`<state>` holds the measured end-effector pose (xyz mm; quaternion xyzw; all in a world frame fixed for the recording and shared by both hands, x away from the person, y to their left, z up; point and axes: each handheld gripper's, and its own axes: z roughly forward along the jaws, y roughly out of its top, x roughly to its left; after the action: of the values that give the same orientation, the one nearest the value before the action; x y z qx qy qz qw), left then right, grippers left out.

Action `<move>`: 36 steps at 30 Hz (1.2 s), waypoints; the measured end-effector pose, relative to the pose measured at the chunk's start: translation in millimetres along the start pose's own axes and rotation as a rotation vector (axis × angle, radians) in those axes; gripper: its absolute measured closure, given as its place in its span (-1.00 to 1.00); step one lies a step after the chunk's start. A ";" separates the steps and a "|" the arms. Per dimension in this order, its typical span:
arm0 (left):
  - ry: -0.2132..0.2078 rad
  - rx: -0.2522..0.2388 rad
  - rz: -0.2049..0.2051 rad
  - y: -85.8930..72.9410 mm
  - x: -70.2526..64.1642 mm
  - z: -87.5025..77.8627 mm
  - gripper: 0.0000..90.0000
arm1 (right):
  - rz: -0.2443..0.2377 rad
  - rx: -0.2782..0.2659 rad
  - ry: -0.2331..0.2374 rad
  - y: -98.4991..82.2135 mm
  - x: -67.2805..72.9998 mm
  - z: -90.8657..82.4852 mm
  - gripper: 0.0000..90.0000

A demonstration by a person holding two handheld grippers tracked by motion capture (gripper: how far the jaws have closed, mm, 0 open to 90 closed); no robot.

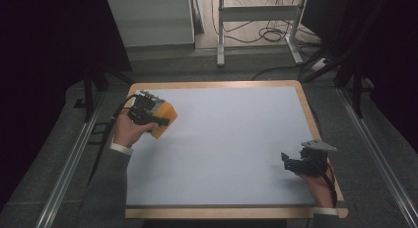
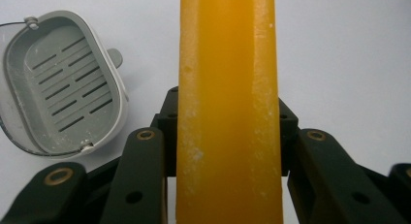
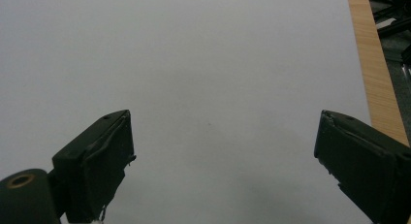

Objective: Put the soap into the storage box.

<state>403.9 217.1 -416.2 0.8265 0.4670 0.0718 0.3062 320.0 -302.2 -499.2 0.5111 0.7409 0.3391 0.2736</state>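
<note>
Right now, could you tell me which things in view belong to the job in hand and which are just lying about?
In the job:
- orange bar, clamped in the left tool
- grey slotted tray, lying on the table beside the bar

Just about:
- right tool, open and holding nothing over the bare white table
- metal frame and cables on the floor beyond the table

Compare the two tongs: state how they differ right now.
The left tongs are shut on the orange soap bar; the right tongs stand open and hold nothing. The left tongs sit at the table's far left, the right tongs near its right edge. Both have black jaws.
</note>
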 end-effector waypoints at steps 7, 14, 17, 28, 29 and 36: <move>0.009 0.003 -0.004 5.9 3.8 -1.5 0.35 | 0.003 0.001 0.001 -0.1 -0.3 0.1 -0.84; 0.012 -0.020 -0.017 11.9 9.8 -5.5 0.35 | 0.005 0.005 -0.002 -0.3 0.0 0.7 -0.84; 0.022 -0.030 -0.027 14.8 13.8 -7.9 0.35 | 0.004 0.003 -0.001 0.0 1.1 0.3 -0.84; 0.044 -0.042 -0.083 25.3 35.1 -9.7 0.35 | 0.008 0.000 -0.004 -0.1 -1.3 -0.7 -0.84; 0.047 -0.040 -0.088 25.5 36.8 -9.1 0.35 | 0.008 -0.002 -0.007 0.1 -1.3 -1.2 -0.84; 0.095 -0.035 -0.133 27.8 50.1 -1.8 0.35 | 0.009 -0.003 -0.007 0.3 -1.2 -1.3 -0.84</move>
<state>451.1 248.3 -407.3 0.7839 0.5335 0.0986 0.3020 319.6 -303.5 -498.0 0.5151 0.7372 0.3397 0.2754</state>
